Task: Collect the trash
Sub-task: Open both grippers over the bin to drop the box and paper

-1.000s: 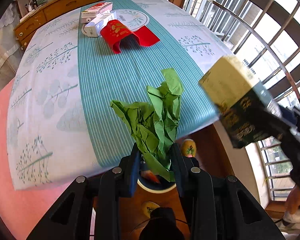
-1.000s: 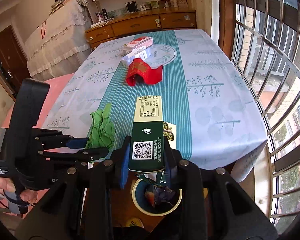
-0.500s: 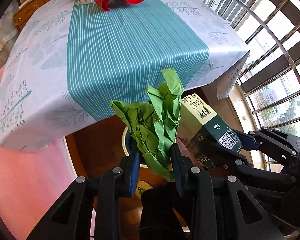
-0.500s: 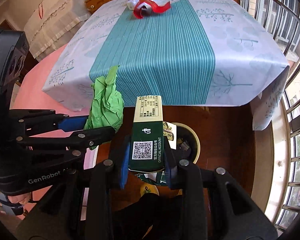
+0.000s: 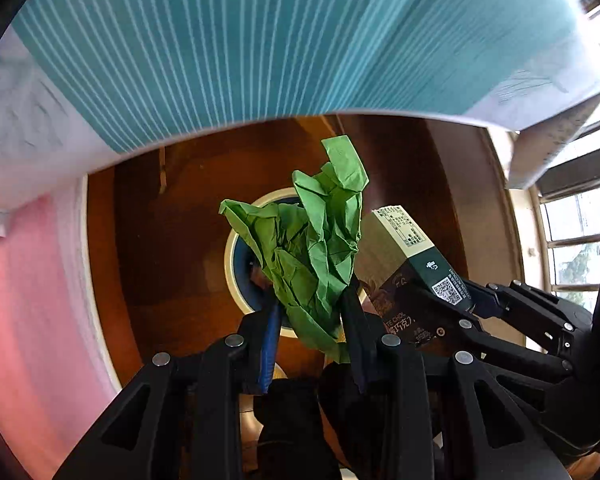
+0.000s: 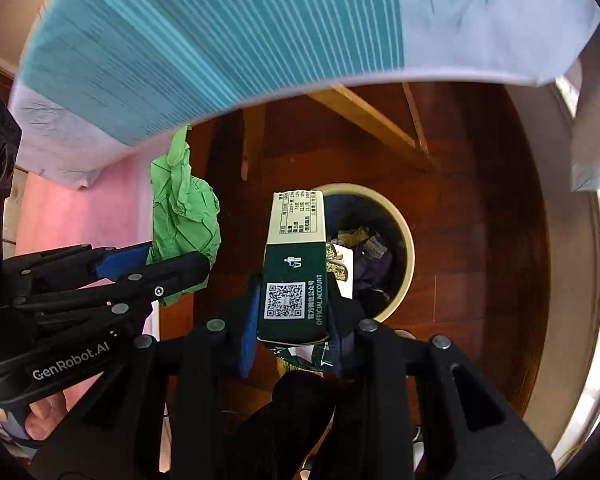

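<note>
Your left gripper (image 5: 312, 320) is clamped on the crumpled green paper (image 5: 314, 248), pads pressing its lower end, and points steeply down at the floor. Paper bulk sticks out past the fingertips, long axis running along the fingers, loose top flap bent toward the hanging tablecloth (image 5: 260, 40). Seen from the left wrist, the paper sits straight over the round cream-rimmed trash bin (image 5: 236, 248), covering most of its opening. Cloth hem hangs above and ahead of both grippers; under it lies bare wood floor (image 5: 160, 240), with pink flooring (image 5: 28, 300) off to the left. Open floor all around the bin rim.

Your right gripper (image 6: 294, 312), just beside the left one, is clamped on the dark green and cream box (image 6: 294, 260) by its long side faces. Box long axis runs along the fingers, cream end forward and down, QR-code face toward the camera. Torn wrapper bits poke out at its rear end, hard to read. In the right wrist view the bin (image 6: 404, 240) sits just right of the box tip, partly hidden by it, with trash already inside. Wooden table legs (image 6: 364, 116) stand beyond the bin under the cloth. Paper and box are close, whether touching you can't tell.
</note>
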The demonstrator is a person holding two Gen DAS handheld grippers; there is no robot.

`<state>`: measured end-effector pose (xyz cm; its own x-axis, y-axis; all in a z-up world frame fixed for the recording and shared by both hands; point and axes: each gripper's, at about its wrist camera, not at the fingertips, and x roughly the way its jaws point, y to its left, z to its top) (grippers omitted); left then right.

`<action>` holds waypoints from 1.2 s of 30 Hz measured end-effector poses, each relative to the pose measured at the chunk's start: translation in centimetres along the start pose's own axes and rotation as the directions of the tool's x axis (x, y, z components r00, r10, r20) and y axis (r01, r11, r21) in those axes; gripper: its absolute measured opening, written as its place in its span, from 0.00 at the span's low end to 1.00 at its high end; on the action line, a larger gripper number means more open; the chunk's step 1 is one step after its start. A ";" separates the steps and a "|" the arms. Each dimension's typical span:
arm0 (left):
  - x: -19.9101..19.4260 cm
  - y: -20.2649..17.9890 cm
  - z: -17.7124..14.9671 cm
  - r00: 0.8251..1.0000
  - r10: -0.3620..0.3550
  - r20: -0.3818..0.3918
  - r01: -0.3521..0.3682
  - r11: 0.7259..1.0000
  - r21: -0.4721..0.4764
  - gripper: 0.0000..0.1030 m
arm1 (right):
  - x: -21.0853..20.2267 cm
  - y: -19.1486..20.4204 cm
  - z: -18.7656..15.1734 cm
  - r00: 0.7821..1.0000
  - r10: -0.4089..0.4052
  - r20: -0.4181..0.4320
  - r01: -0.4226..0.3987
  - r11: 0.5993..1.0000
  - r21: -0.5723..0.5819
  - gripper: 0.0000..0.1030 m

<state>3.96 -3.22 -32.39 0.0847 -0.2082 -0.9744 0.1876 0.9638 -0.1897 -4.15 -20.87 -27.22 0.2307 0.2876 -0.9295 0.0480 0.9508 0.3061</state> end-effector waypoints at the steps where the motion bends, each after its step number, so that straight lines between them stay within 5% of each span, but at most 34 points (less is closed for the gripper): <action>1: 1.3 0.5 0.0 1.000 0.000 -0.004 0.000 1.000 -0.008 0.28 | 1.2 -0.4 -0.1 1.000 0.002 -0.005 -0.002 1.000 0.007 0.25; 9: 9.8 2.2 0.7 1.000 0.002 -0.026 -0.004 0.999 -0.047 0.32 | 10.0 -4.5 0.2 0.999 0.020 -0.037 -0.016 0.996 0.091 0.26; 16: 12.3 3.8 1.7 0.998 0.060 -0.009 -0.061 0.993 -0.105 0.86 | 13.0 -6.1 0.9 0.999 -0.016 -0.050 0.022 0.991 0.132 0.52; 27: 8.2 4.6 2.1 0.995 0.090 0.034 -0.085 0.989 -0.124 0.86 | 10.2 -5.8 1.9 0.999 -0.016 -0.046 0.021 0.993 0.119 0.53; 36: -0.1 3.3 1.1 0.995 0.082 0.056 -0.073 0.987 -0.144 0.86 | 3.3 -3.1 3.0 0.999 -0.022 -0.030 0.025 0.995 0.094 0.53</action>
<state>5.66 -0.21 -32.78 0.1545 -0.1373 -0.9784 0.0376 0.9904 -0.1330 -0.62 -23.20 -30.58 0.2000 0.2696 -0.9420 0.1450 0.9427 0.3006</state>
